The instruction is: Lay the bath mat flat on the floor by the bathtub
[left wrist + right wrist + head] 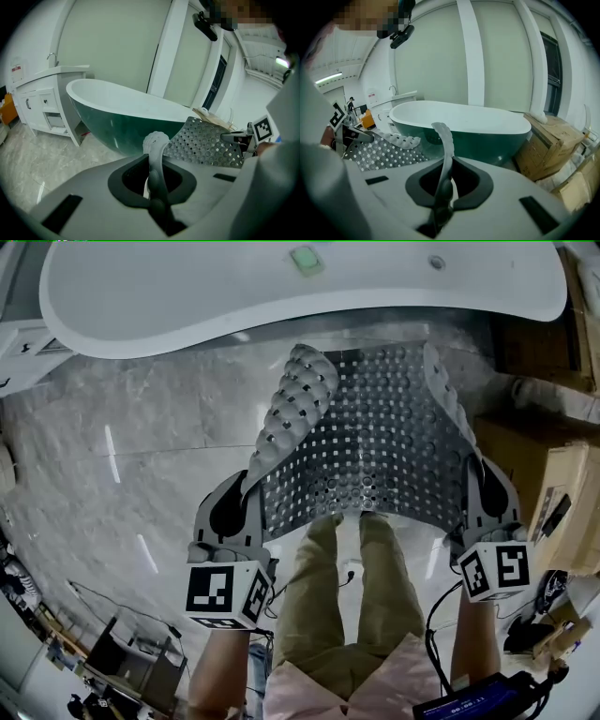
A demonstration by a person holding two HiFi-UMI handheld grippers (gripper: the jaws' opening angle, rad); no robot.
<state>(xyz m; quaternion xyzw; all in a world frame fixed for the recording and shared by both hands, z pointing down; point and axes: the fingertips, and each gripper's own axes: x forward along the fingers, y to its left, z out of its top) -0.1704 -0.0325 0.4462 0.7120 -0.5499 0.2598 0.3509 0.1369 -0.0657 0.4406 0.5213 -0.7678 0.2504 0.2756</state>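
Nearest are the person's two legs (323,596) in khaki trousers, standing between two grippers, each carrying one marker cube. The left gripper (248,482) has its jaws pressed together on the left edge of the single bath mat (384,437); in the left gripper view the left gripper (157,187) pinches a thin grey strip of that edge, which curls up past the jaws with its bumps showing. The right gripper (473,474) pinches the mat's right edge the same way, and the right gripper view shows the right gripper (443,187) with the edge rising in a narrow band from between its closed jaws.

The mat, grey and full of small holes, sags between the two grippers above the marbled floor (131,456), both side edges lifted. Whether its far edge touches the floor cannot be told.

Beyond it stands one bathtub (281,287), white inside and dark green outside. At least two cardboard boxes (553,493) sit to the right, and one white cabinet (42,108) to the left of the tub.
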